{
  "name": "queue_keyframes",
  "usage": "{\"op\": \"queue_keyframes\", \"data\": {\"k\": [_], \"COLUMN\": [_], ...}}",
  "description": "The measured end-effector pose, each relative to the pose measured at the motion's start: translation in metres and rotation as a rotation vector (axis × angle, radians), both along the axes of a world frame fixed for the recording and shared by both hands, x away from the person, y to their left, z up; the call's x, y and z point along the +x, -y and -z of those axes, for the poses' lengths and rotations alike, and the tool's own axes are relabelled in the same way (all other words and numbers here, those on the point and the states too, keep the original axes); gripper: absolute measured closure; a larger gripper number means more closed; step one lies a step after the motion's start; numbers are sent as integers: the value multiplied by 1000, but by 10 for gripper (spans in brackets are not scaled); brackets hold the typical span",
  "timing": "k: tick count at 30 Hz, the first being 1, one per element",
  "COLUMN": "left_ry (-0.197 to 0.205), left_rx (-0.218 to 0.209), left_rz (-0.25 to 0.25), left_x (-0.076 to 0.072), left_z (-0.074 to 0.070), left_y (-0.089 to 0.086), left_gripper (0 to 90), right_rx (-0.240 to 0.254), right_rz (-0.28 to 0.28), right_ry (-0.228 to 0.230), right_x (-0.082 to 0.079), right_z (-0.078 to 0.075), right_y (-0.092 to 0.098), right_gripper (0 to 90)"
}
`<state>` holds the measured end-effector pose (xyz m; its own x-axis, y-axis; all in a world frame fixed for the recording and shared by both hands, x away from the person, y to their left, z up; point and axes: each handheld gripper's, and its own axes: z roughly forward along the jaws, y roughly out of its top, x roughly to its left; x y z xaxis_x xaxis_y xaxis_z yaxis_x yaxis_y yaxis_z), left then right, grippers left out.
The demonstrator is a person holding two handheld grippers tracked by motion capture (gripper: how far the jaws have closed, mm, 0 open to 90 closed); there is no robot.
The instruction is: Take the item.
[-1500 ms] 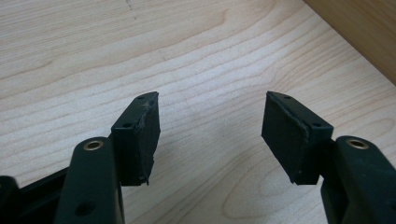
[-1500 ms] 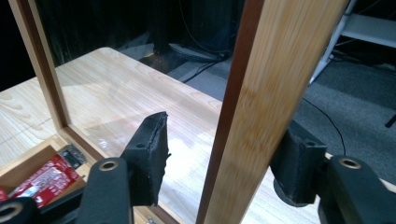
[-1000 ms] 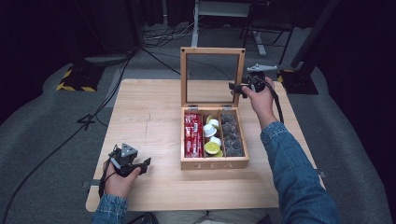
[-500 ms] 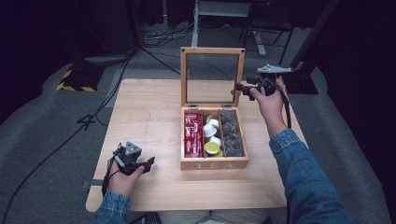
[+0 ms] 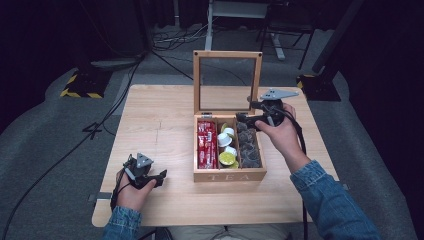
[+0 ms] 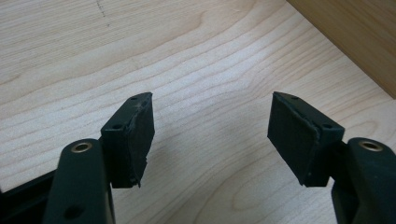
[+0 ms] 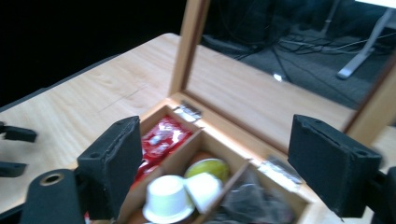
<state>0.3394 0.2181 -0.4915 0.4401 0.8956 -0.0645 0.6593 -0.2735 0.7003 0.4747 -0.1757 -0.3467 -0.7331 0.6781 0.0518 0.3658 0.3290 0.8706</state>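
With its jaws just opening and empty, the right gripper [image 5: 243,120] hovers above the tea box [image 5: 229,174], whose white pods [image 7: 181,195] lie right beneath it, so I'd descend straight, straddling one pod; the left gripper [image 5: 160,176] rests spread apart.

Your work surface is a pale wooden table [image 5: 160,125] with a faint pencil line near its middle, standing on grey carpet [image 5: 45,150]. Off your far left corner sits a base edged in yellow and black stripes [image 5: 80,87], and a black cable [image 5: 65,155] runs across the carpet beside the table. Behind the table you have a tangle of cables [image 5: 170,42] and a white metal stand [image 5: 210,25]. At far right a dark post [image 5: 332,45] leans up from the floor
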Motion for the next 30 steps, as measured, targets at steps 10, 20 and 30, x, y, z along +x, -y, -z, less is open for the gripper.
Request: {"op": "queue_keyframes", "data": {"k": [10,20,30], "left_ry": [-7,7,28], "left_rx": [37,48,37], "left_rz": [9,0,-2], "left_x": [2,2,2], "left_z": [8,10,12], "left_y": [-4,-3,-4], "left_gripper": [292,281,279], "right_rx": [-59,-133,-177], "right_rz": [-91,-162,-161], "right_ry": [-59,-134,-180], "right_x": [-18,-24,-24], "right_z": [22,47,69], "right_y": [-35,-65,-87], "right_gripper": [358,488,508]}}
